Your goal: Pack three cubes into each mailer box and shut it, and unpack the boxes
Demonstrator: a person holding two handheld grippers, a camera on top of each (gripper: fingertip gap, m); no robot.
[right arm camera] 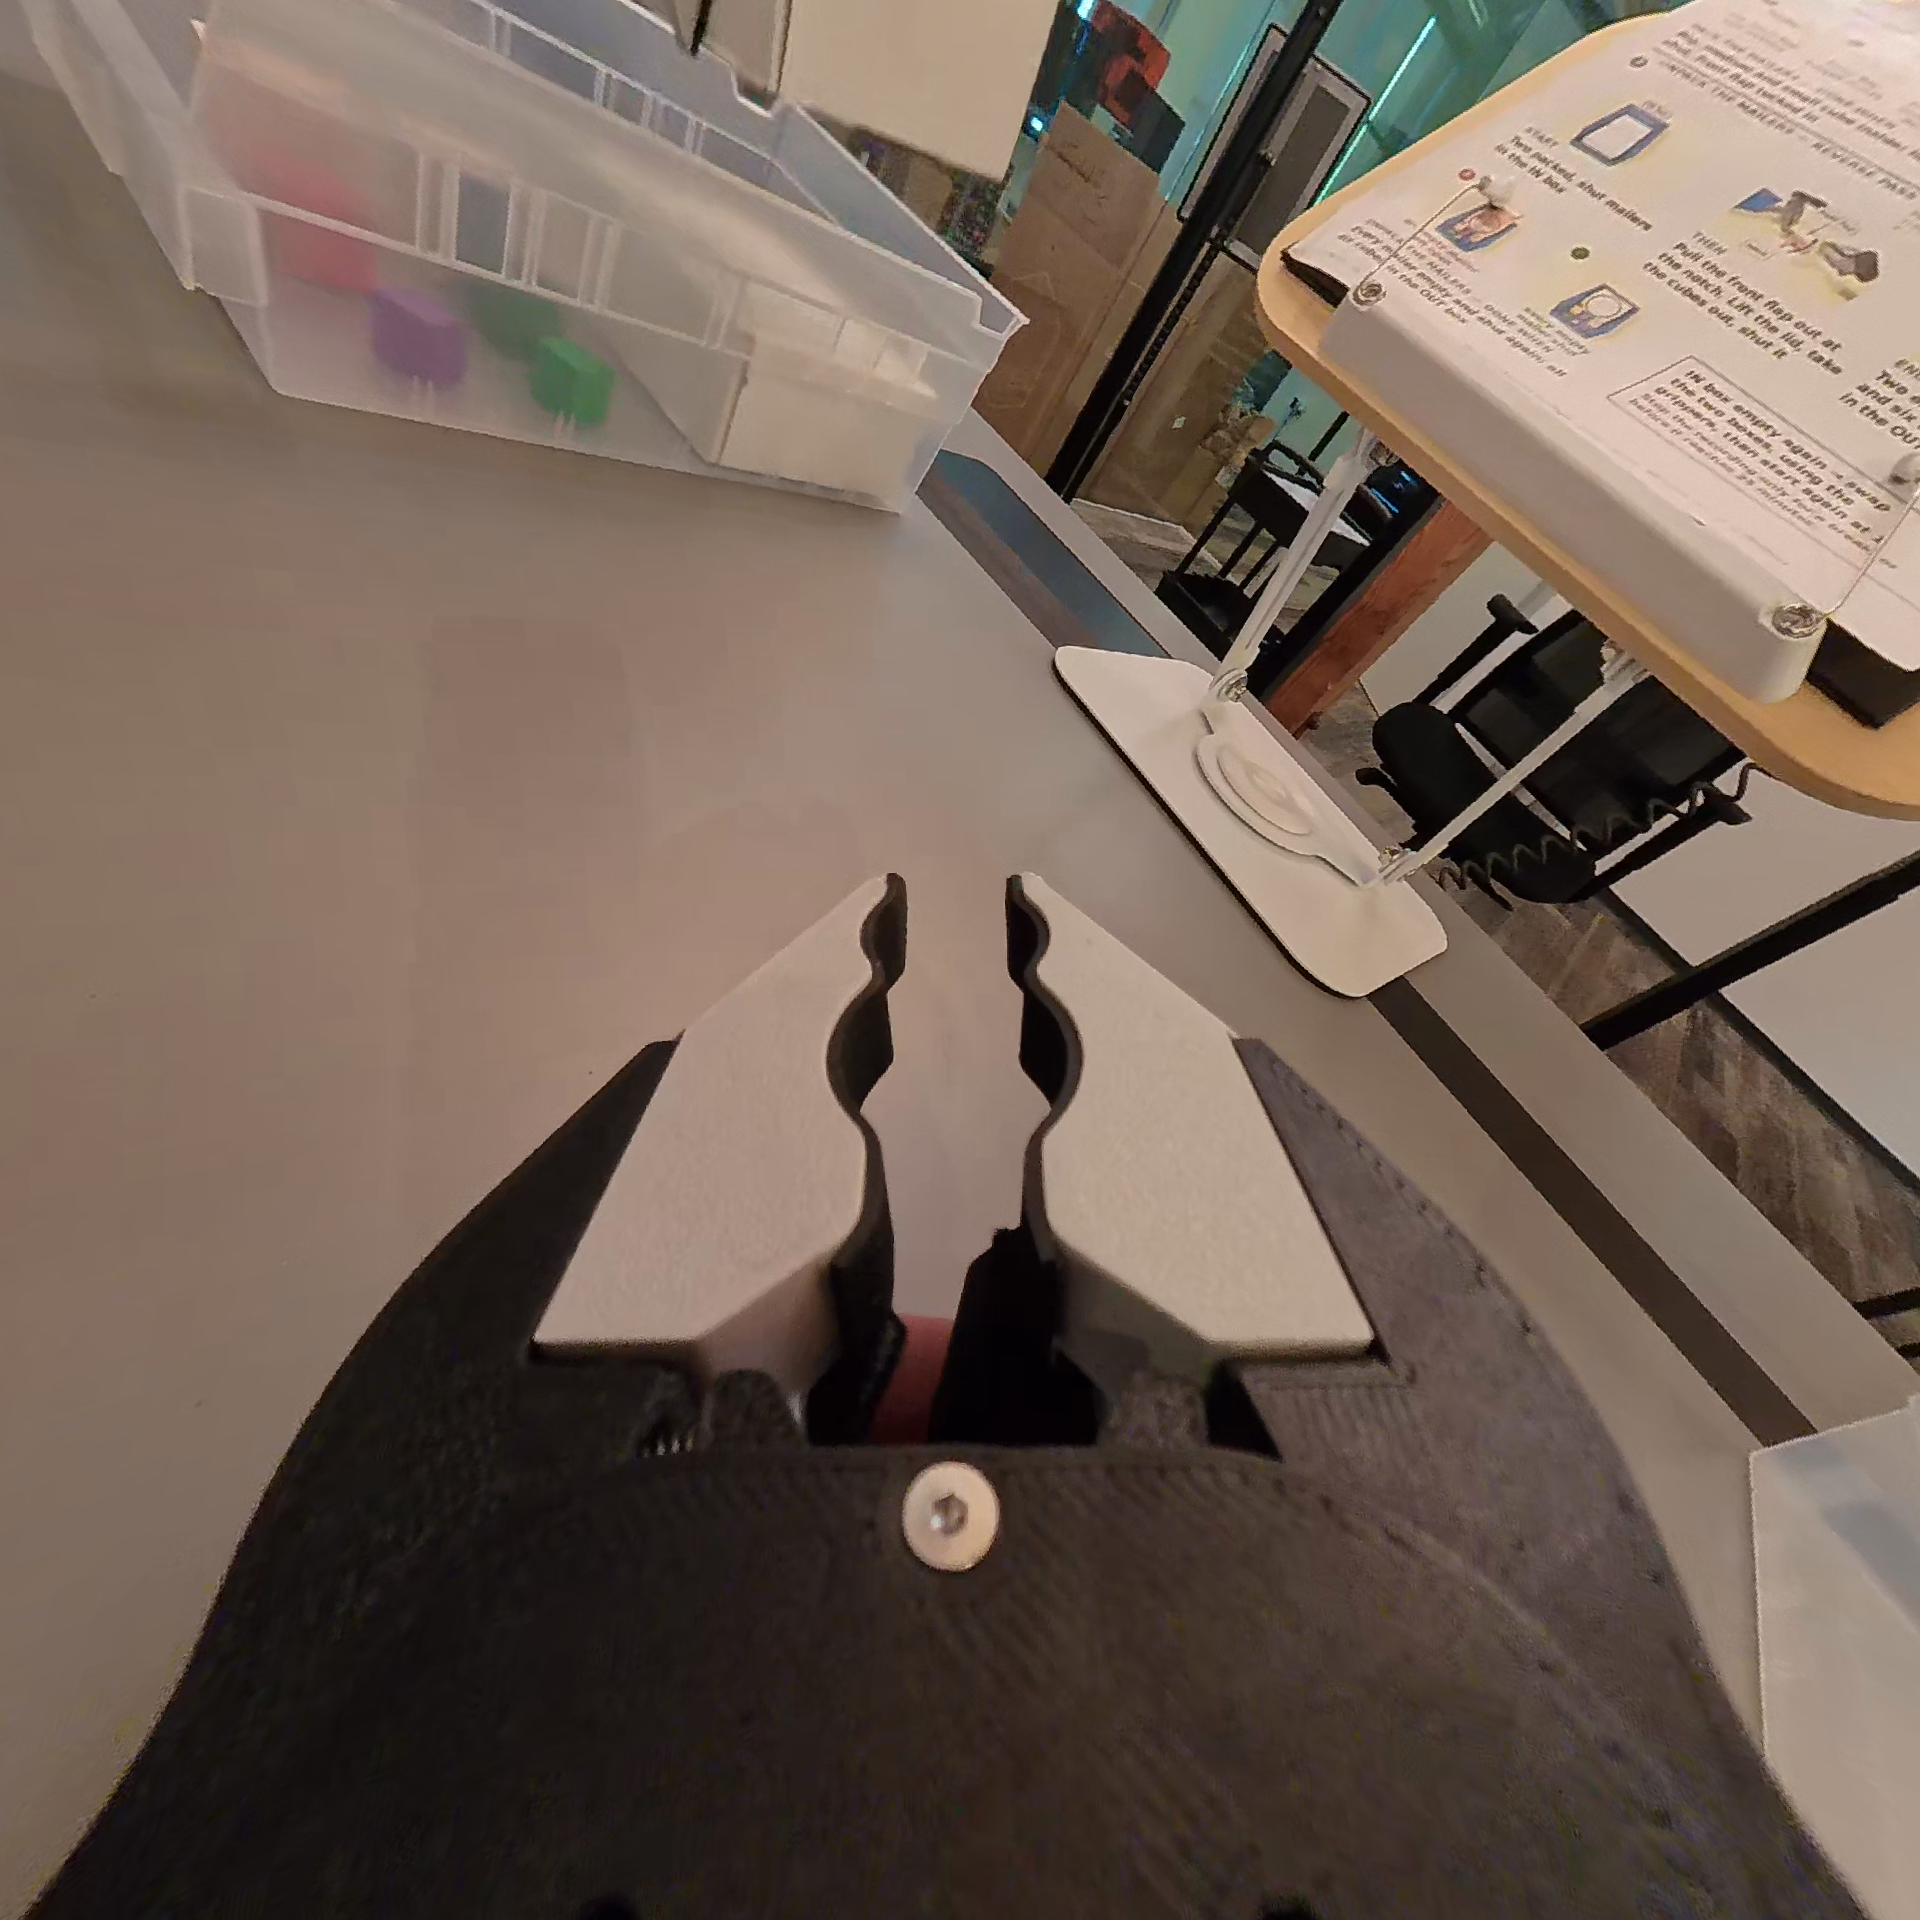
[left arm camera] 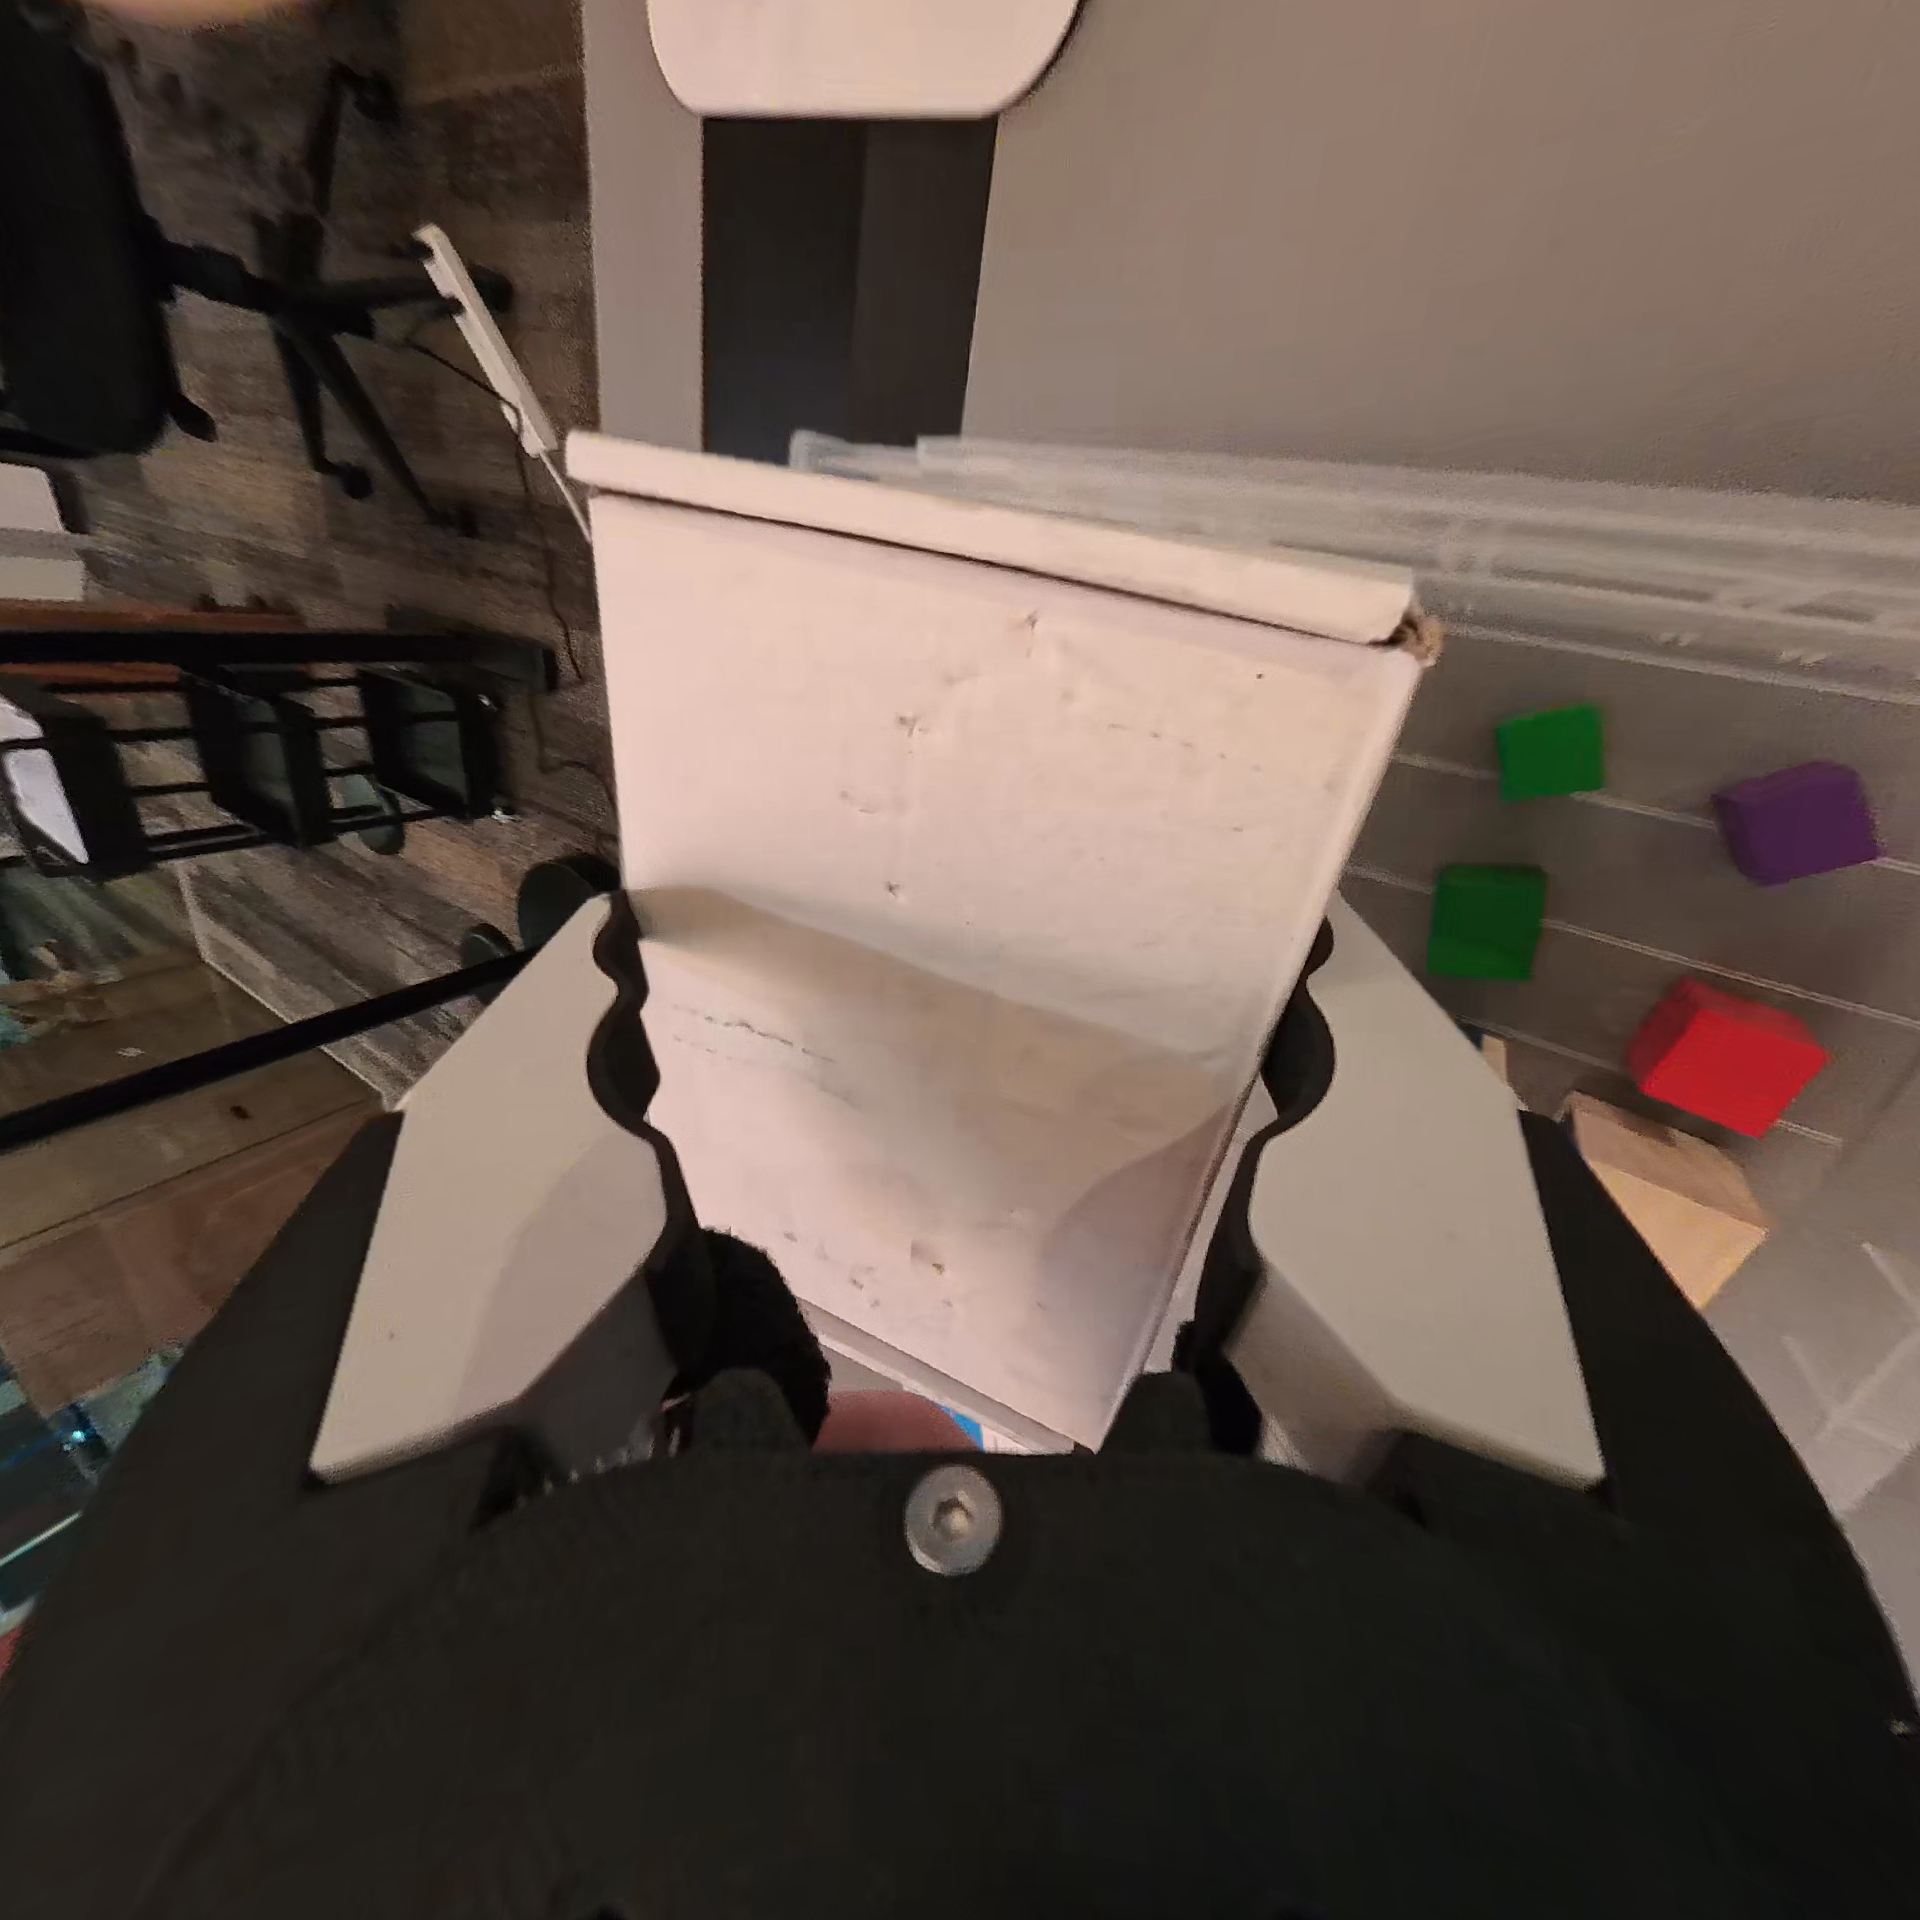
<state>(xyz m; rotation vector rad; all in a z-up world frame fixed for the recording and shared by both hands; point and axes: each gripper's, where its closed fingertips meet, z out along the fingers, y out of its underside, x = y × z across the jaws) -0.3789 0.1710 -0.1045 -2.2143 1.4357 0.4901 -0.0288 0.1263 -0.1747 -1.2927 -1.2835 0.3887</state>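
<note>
My left gripper (left arm camera: 966,935) is shut on a closed white mailer box (left arm camera: 987,810), one finger on each side, holding it up in the air beside a clear plastic bin (left arm camera: 1662,644). In the bin lie two green cubes (left arm camera: 1550,752) (left arm camera: 1486,923), a purple cube (left arm camera: 1797,821), a red cube (left arm camera: 1725,1055) and a plain wooden cube (left arm camera: 1662,1195). My right gripper (right arm camera: 956,894) hovers low over the grey table (right arm camera: 416,831), fingers a narrow gap apart with nothing between them. The right wrist view shows the same bin (right arm camera: 852,436), with the held box (right arm camera: 914,62) above it.
A white stand base (right arm camera: 1247,810) sits at the table's right edge and carries a tilted board with an instruction sheet (right arm camera: 1662,260). A second clear bin corner (right arm camera: 1849,1610) shows at the lower right. Beyond the table edge are office chairs and wood-look floor.
</note>
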